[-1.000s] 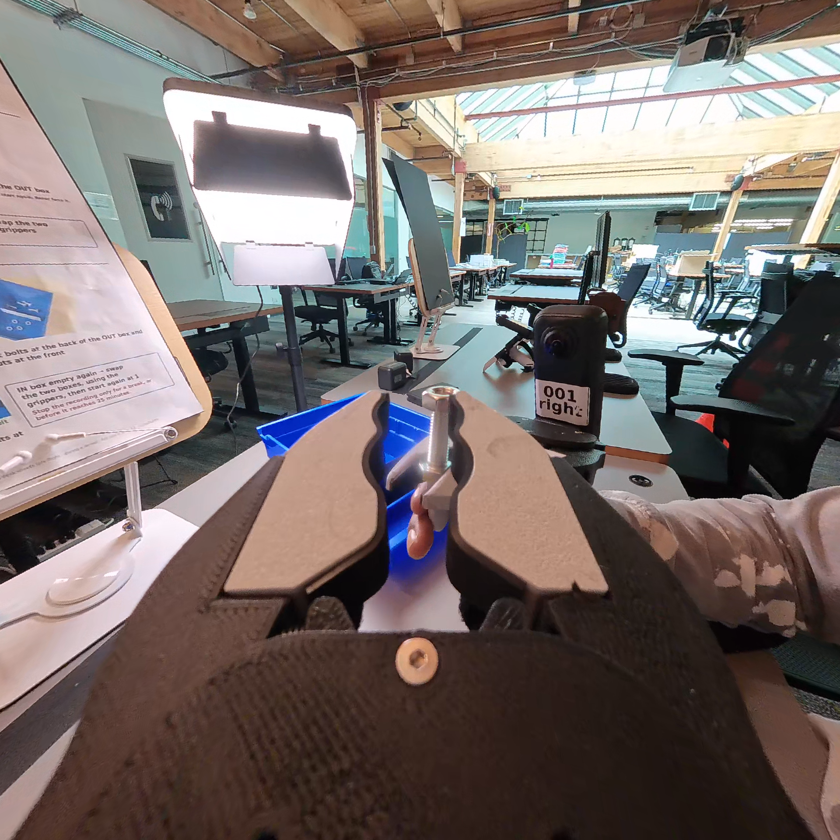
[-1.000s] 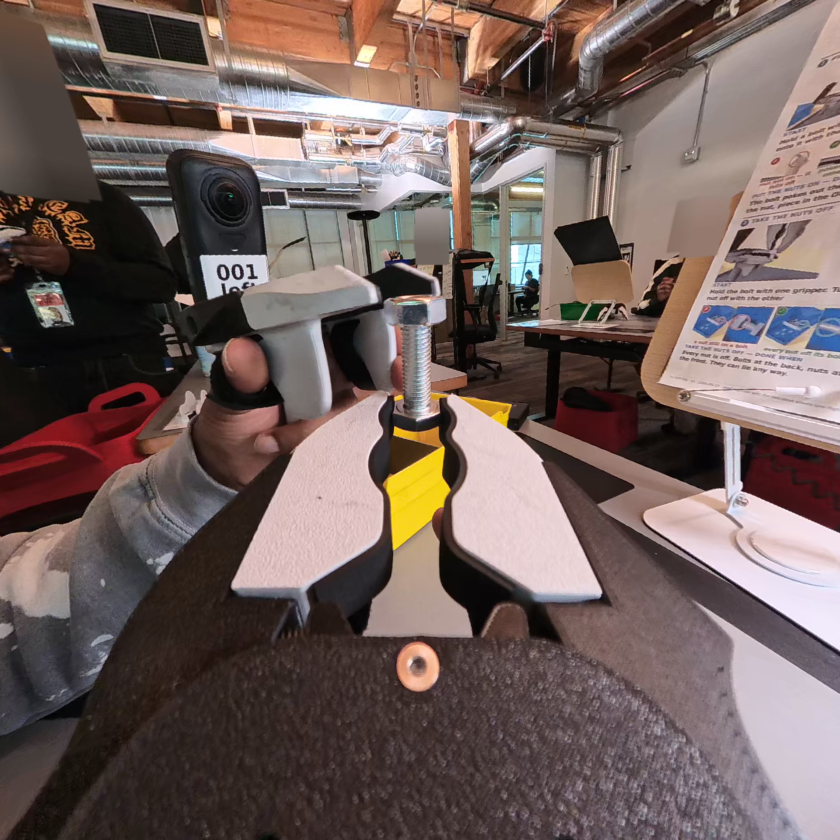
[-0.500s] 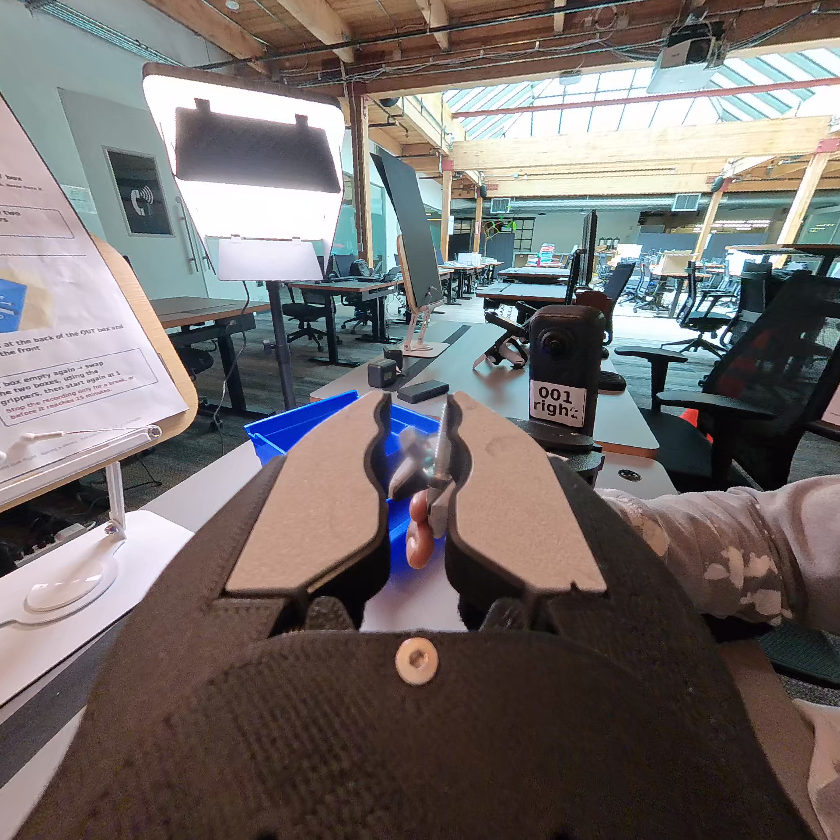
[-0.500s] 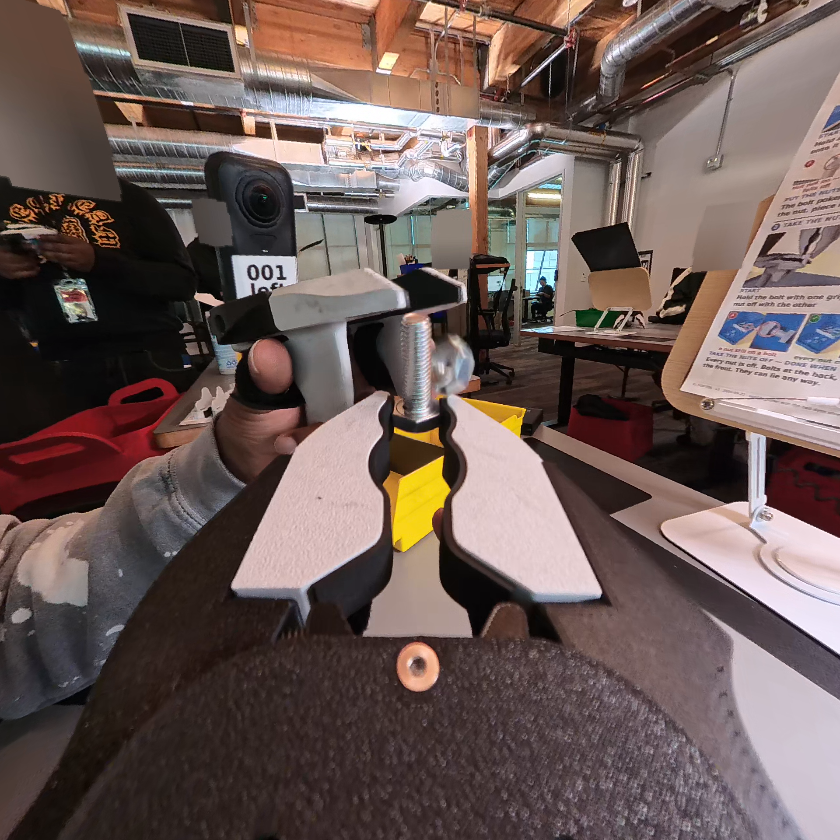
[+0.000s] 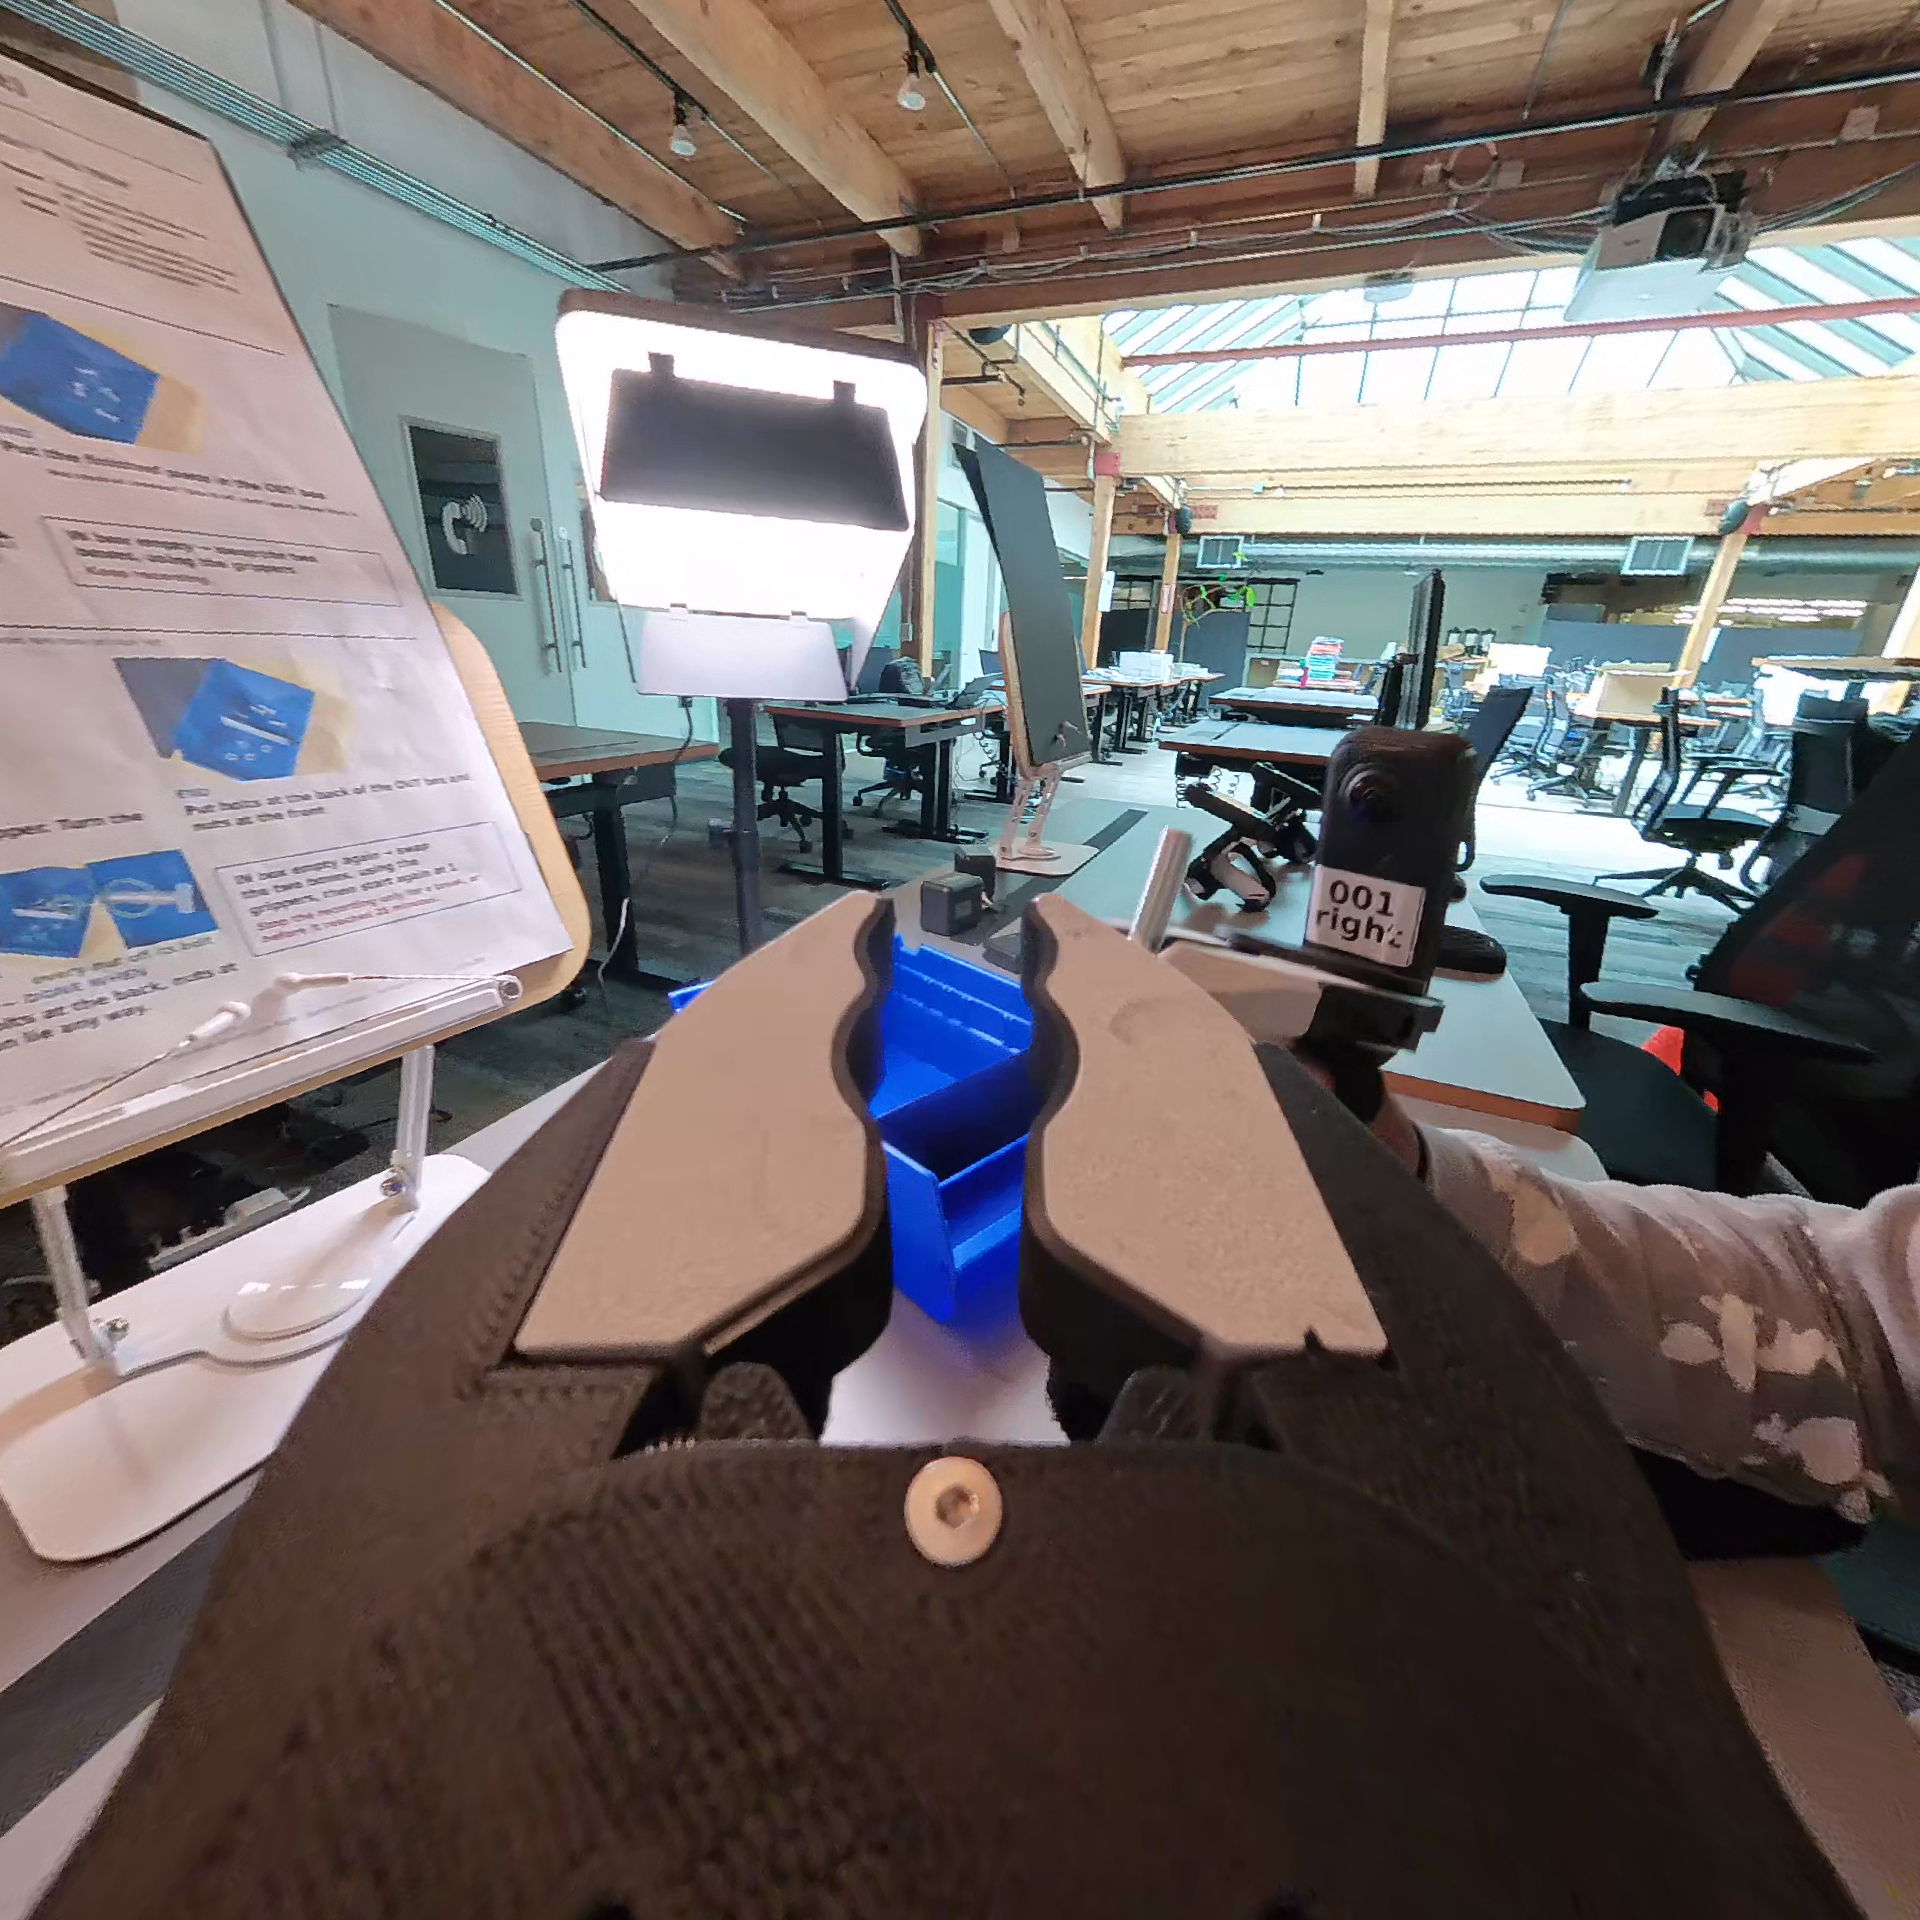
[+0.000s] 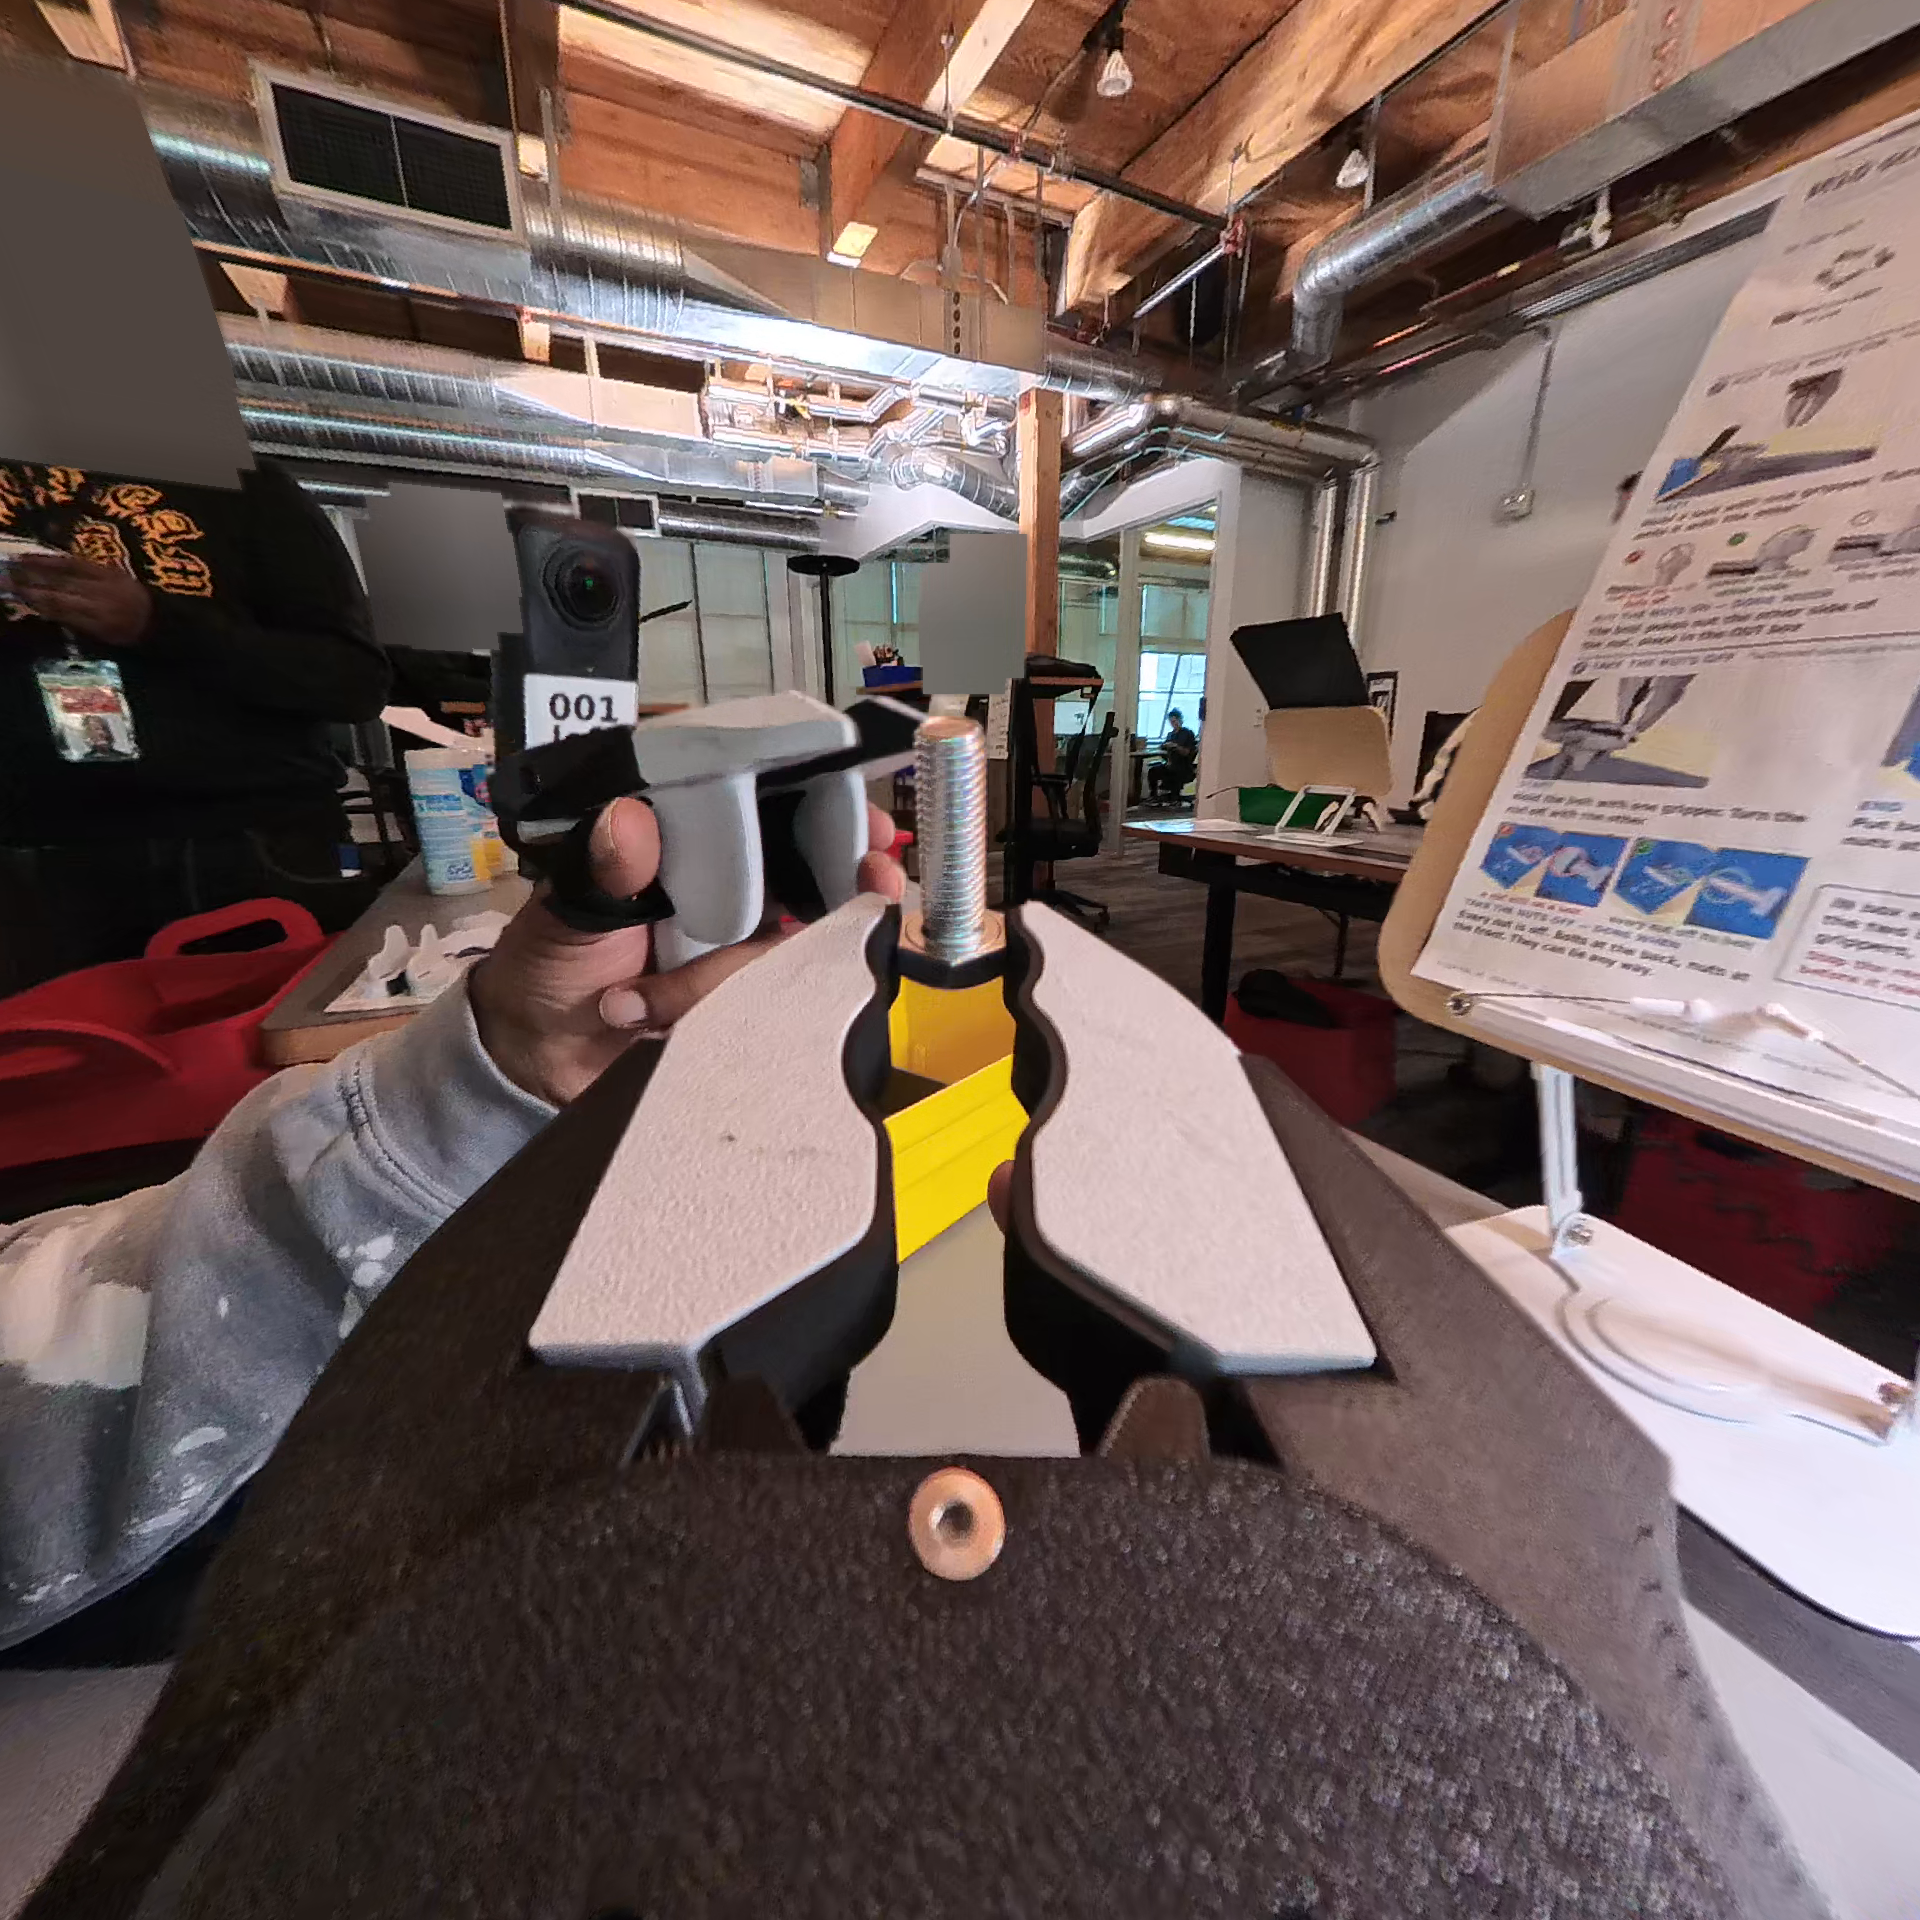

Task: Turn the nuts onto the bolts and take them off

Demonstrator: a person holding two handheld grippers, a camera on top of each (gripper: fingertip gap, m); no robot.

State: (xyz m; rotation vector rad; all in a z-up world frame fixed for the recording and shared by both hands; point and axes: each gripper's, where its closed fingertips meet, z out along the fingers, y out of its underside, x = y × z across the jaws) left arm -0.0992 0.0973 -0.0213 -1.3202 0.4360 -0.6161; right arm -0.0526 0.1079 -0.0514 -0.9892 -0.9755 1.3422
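My right gripper [image 6: 951,914] is shut on the hex head of a silver bolt [image 6: 951,821] and holds it upright, threaded end up, with no nut on it. My left gripper [image 5: 956,920] has its jaws a little apart with nothing between them, and the blue bin [image 5: 956,1132] shows through the gap. In the right wrist view the left gripper [image 6: 831,732] sits just left of the bolt's top. In the left wrist view the bolt [image 5: 1156,883] and right gripper [image 5: 1195,951] are to the right. No nut is in view.
A yellow bin [image 6: 951,1132] lies under the right gripper. Instruction sheets on stands flank the table [image 5: 208,675] [image 6: 1714,779]. A lit light panel [image 5: 743,499] stands behind the blue bin. A person [image 6: 208,675] stands at the left near red containers [image 6: 104,1039].
The nut was on the bolt's top between the left fingers, then tipped off sideways, and is now out of view. The left gripper has drawn away to the left of the bolt.
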